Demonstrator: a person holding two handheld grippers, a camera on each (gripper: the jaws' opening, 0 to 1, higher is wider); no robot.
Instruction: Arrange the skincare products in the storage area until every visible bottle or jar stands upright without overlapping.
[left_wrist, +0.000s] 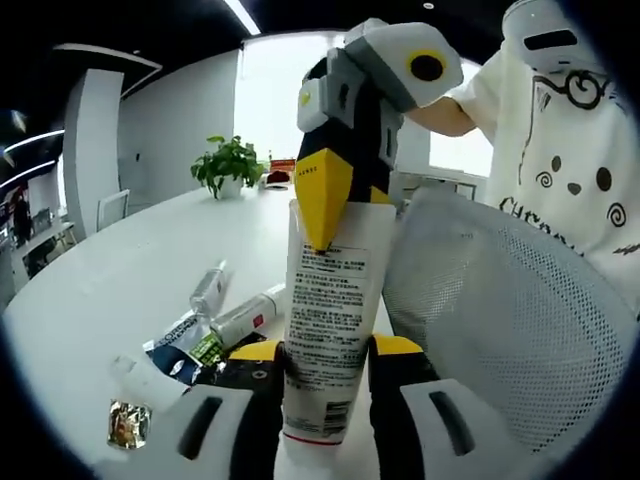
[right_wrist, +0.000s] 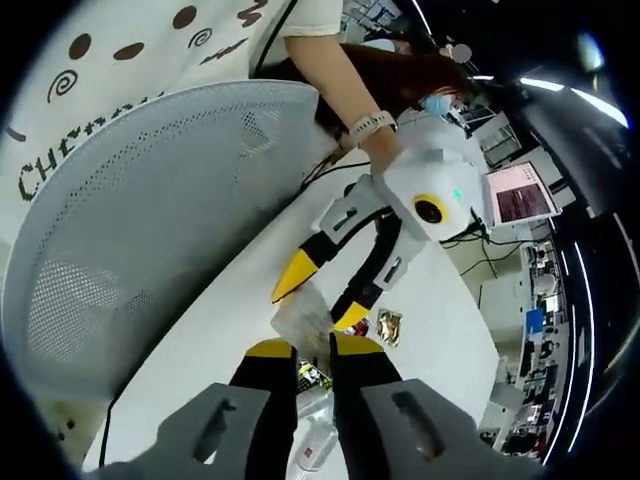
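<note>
A white tube (left_wrist: 325, 330) with black print stands upright between my left gripper's (left_wrist: 325, 352) yellow-tipped jaws, which are shut on its lower body. My right gripper (left_wrist: 322, 235) comes down from above and pinches the tube's flat top end. In the right gripper view, the tube's end (right_wrist: 300, 320) sits between my right gripper's (right_wrist: 312, 347) jaws, with the left gripper (right_wrist: 322, 297) just beyond it. On the white table (left_wrist: 130, 270) lie a small clear bottle (left_wrist: 208, 288), a white tube with a red label (left_wrist: 250, 315) and a dark packet (left_wrist: 180, 355).
A white mesh basket (left_wrist: 500, 330) stands right beside the held tube, also large on the left as the mesh basket (right_wrist: 150, 230). A foil sachet (left_wrist: 128, 425) lies near my left jaw. A potted plant (left_wrist: 230, 165) stands at the table's far end. A person in a white printed shirt (left_wrist: 570, 150) is close.
</note>
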